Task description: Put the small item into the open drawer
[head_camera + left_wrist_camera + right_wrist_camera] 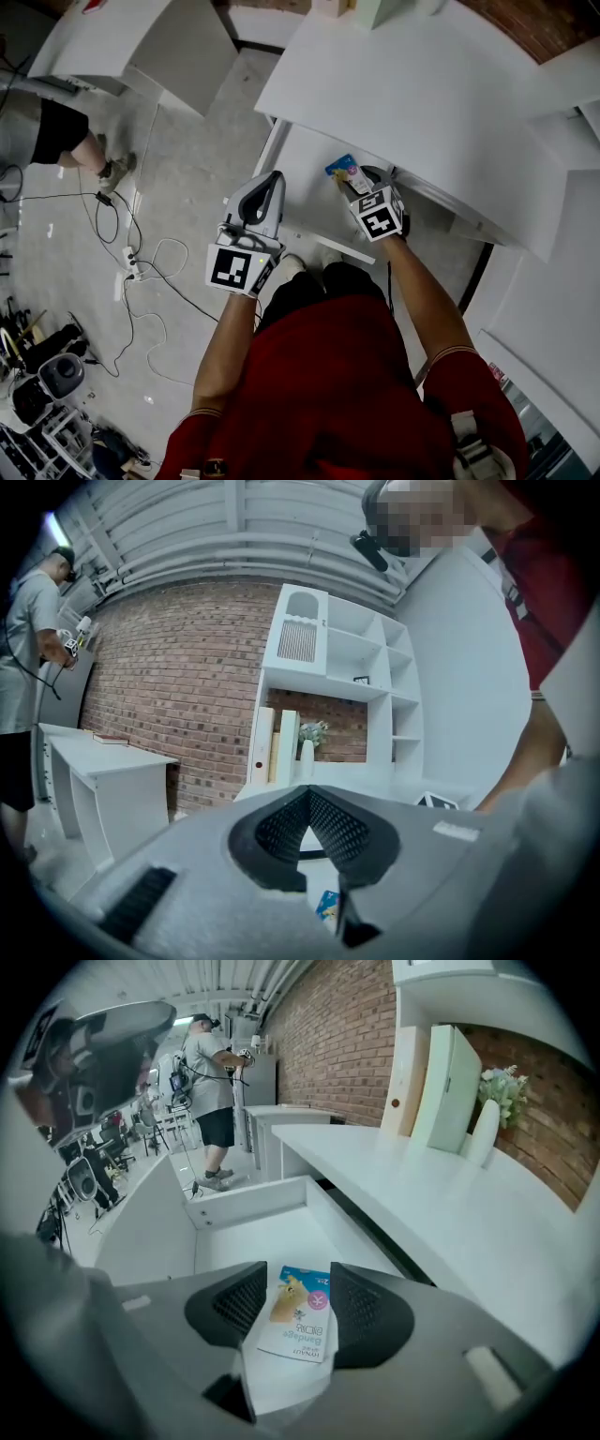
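Note:
A small bandage packet (342, 172), white with a blue top edge, sits between the jaws of my right gripper (359, 185). In the right gripper view the packet (300, 1321) fills the gap and both pads touch its sides, so my right gripper (298, 1290) is shut on it. It hangs over the open white drawer (305, 183), whose bare floor (253, 1241) shows below the jaws. My left gripper (267, 192) hovers at the drawer's left edge with nothing in it. In its own view the left gripper (307, 803) has its tips together, and the packet (328, 904) shows below them.
The white desk top (403, 84) runs above the drawer, with books and a vase (483, 1129) at its back. A second white desk (122, 37) stands to the left. Cables and a power strip (131, 267) lie on the floor. Another person (211, 1072) stands beyond the drawer.

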A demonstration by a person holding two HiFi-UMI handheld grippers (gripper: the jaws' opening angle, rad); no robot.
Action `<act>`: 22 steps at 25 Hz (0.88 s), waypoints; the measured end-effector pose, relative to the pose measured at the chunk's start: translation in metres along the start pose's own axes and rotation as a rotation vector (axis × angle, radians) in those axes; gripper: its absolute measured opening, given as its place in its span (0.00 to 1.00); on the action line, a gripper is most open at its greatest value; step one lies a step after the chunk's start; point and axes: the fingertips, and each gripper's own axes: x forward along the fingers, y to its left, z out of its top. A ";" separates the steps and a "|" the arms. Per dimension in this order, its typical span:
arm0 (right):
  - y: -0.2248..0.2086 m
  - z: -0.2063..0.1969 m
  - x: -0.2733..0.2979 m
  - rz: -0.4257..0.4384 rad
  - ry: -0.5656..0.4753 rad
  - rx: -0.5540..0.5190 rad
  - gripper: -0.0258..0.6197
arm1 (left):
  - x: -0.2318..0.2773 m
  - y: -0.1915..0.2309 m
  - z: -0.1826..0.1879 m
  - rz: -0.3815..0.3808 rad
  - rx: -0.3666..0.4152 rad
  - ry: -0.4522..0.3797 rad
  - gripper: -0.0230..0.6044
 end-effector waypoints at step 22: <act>0.033 0.147 -0.214 0.112 -0.702 0.117 0.06 | -0.020 -0.061 0.068 -0.162 0.009 -0.101 0.04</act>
